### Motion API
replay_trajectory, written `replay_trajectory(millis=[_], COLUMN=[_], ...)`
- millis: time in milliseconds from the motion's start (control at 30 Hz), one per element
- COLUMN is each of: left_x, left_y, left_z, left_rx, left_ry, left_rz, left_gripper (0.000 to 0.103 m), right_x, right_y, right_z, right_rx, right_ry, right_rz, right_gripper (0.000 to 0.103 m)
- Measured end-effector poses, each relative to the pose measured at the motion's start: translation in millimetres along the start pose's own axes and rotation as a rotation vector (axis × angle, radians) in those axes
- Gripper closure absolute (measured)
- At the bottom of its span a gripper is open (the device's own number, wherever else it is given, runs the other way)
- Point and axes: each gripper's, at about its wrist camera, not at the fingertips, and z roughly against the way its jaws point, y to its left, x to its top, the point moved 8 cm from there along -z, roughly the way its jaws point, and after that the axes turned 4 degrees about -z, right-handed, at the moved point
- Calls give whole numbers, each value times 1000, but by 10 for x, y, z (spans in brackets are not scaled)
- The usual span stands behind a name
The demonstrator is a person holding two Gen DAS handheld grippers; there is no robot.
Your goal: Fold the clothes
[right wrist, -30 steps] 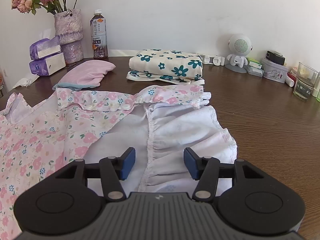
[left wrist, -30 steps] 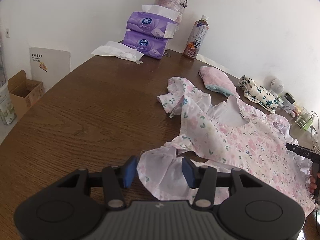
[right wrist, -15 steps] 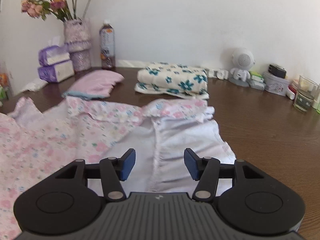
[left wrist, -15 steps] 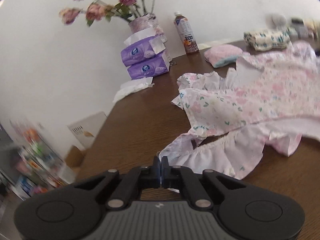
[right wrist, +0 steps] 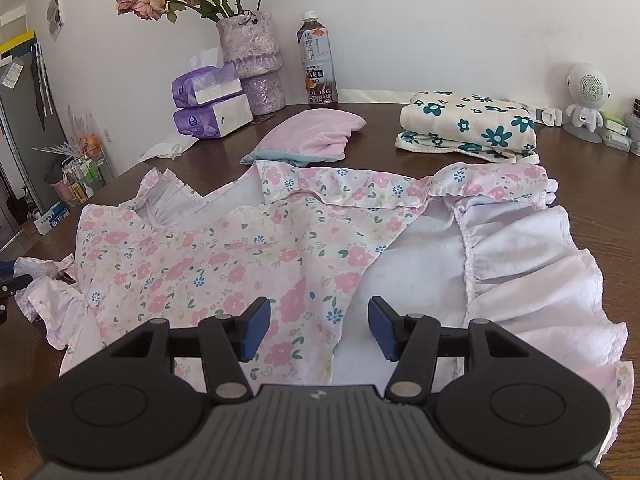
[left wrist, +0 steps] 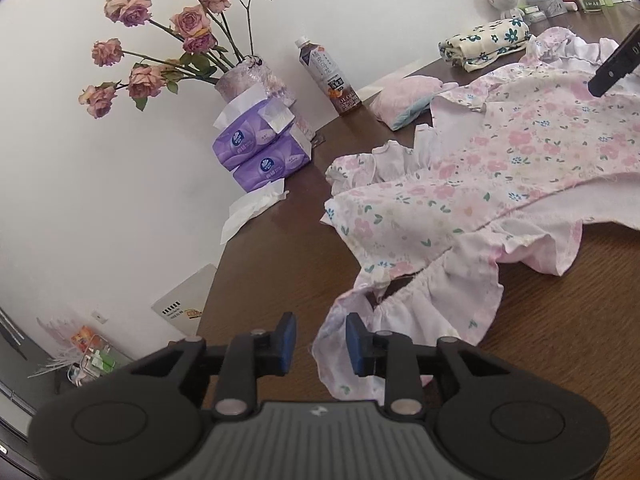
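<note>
A pink floral dress with white ruffled hems lies spread on the brown wooden table. My left gripper is open at the dress's lower ruffle; the ruffle's edge hangs between the blue pads, nearer the right one. In the right wrist view the dress fills the middle, its white underside turned up on the right. My right gripper is open just above the floral cloth, holding nothing.
At the back stand a vase of roses, two purple tissue packs, a drink bottle, a folded pink cloth, a folded teal-flower cloth and a small white figure. The table edge drops off at the left.
The left gripper closed on the ruffled hem half a second ago and now stands open again, its view swung leftward. The right gripper stayed open and shifted left over the dress.
</note>
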Motion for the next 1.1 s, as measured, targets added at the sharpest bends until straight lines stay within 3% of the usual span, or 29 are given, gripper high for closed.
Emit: replay_trajectory(millis=[67,133,167,200,233,433,600,700,767,833,1000,1100], left_x=[32,40,35,30,26,8,-108,-90,-38,78,512,762], left_y=[1,-18,-29,-41,-52,-134,-347,-271,-160,4,321,479], left_z=[-63,-102,-92,-82,-71,16,44,89,138,210,127,-9], left_rx=[-46,-62,-36,-9,17,168,93,3,-68,-106,-211,-271], left_ry=[4,10,11,12,13,20,74,92,96,77,14,-1], left_rz=[-9,-33,-64,-95,-126,-318,-412,-303,-188,-76,149,281], left_gripper=[68,73,81,101,102,103,99,92,78,58,48,48], right_x=[-22,-37,-39,-41,-42,-51,-77,-77,-76,-76,-82,-82], right_y=[4,17,23,30,37,51,96,98,92,93,101,103], right_z=[-26,-39,-41,-44,-44,-44,-63,-65,-65,-66,-66,-65], right_rx=[-9,-18,-19,-19,-20,-30,-74,-77,-76,-77,-79,-79], right_ry=[8,8,8,8,8,5,-3,-4,-4,-4,-5,-5], right_rz=[11,30,35,39,42,58,121,127,124,125,127,128], right_gripper=[48,48,48,48,48,48,47,46,46,46,46,46])
